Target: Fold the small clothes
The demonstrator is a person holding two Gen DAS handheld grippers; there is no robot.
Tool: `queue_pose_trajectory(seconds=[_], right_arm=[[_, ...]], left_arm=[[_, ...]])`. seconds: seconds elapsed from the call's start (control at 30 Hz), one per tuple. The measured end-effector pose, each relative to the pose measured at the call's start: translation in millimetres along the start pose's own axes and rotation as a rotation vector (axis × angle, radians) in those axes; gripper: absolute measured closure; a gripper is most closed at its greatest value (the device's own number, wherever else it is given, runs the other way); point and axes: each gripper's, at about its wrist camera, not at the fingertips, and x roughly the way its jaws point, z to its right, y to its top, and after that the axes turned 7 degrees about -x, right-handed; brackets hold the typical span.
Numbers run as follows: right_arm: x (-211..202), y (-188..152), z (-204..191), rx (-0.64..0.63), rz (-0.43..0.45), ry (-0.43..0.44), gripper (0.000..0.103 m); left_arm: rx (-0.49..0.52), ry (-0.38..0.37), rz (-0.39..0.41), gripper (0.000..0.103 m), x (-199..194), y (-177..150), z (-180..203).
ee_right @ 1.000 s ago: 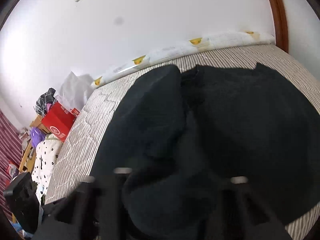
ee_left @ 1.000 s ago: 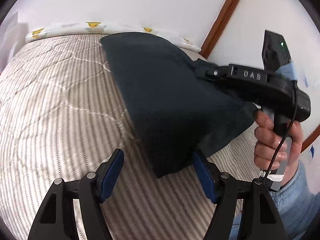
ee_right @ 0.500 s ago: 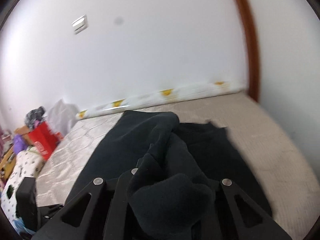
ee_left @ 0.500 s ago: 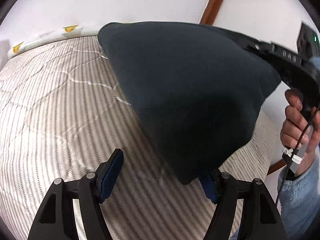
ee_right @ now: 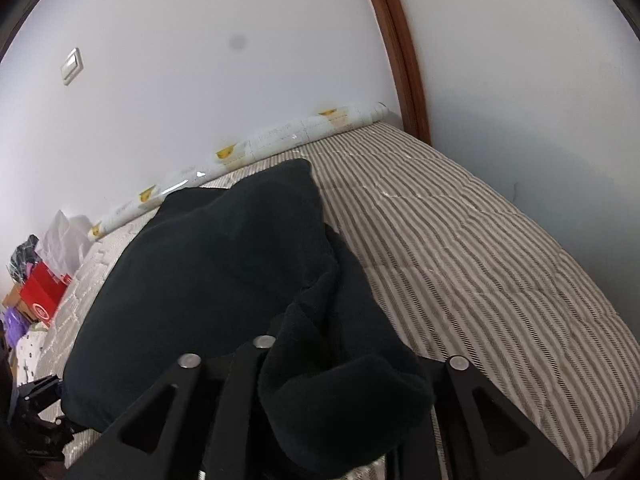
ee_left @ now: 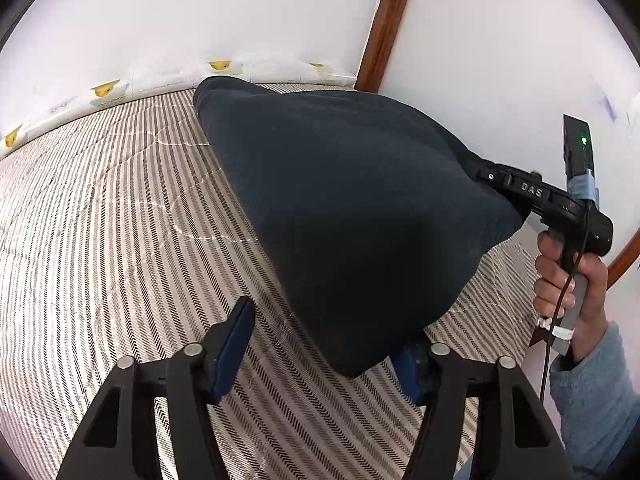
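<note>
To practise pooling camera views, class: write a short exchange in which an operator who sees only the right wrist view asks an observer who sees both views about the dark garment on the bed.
Operator: Cloth covers my fingers. Is the garment lifted?
Observer: Yes. The right gripper holds one corner of the garment up above the bed, though its jaws have just been opening a little.
Operator: Where does the left gripper stand?
Observer: The left gripper is open just under the garment's hanging lower corner and grips nothing. Its jaws have just been closing.
</note>
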Motion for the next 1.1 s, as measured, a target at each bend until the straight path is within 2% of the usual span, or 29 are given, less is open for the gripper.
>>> queue_pose_trajectory(seconds=[0.07, 0.1, 0.17, 0.27, 0.33, 0.43, 0.5, 0.53, 0.6, 0.67, 0.83, 1.1], right_arm=[[-7.0, -0.8, 3.5, 0.005, -0.011, -0.008, 0.064], [-9.5, -2.0, 4.9, 0.009, -0.026, -0.011, 0.060], [-12.9, -6.6, 10.3, 0.020, -0.060, -0.019, 0.040], [-14.8, -15.3, 18.6, 0.062, -0.082, 0.005, 0.031], [-10.8, -21.1, 22.9, 0.120, -0.091, 0.014, 0.030], [5.8, -26.0, 22.2, 0.167, -0.123, 0.052, 0.031], [11.4, -25.7, 18.4, 0.185, -0.099, 0.097, 0.047], [12.9, -23.4, 13.0, 0.184, -0.092, 0.140, 0.071], [12.8, -16.2, 1.7, 0.151, -0.075, 0.103, 0.076], [15.6, -7.9, -13.0, 0.103, -0.067, 0.079, 0.078], [32.8, 10.7, -44.9, 0.098, -0.081, 0.155, 0.079], [75.8, 39.7, -131.1, 0.015, -0.106, 0.255, 0.079]], left_arm=[[-0.007, -0.001, -0.002, 0.051, 3.5, 6.2, -9.1], [-0.008, -0.003, -0.004, 0.056, 4.5, 6.2, -6.6], [-0.009, -0.004, -0.005, 0.063, 9.4, 10.2, -4.0], [-0.006, 0.018, 0.006, 0.065, 12.4, 11.9, -1.5], [-0.010, 0.023, 0.013, 0.068, 13.6, 12.3, -3.5], [-0.034, 0.022, 0.025, 0.075, 12.7, 14.3, -8.8], [-0.044, 0.014, 0.036, 0.078, 7.0, 13.1, -12.1], [-0.044, 0.009, 0.046, 0.079, 2.9, 12.7, -13.8], [-0.040, 0.020, 0.065, 0.081, -2.5, 13.3, -15.8], [-0.049, 0.024, 0.090, 0.081, -8.5, 17.8, -22.7], [-0.115, 0.037, 0.106, 0.083, -24.7, 29.1, -61.4], [-0.223, 0.131, 0.139, 0.083, -53.8, 43.4, -141.2]])
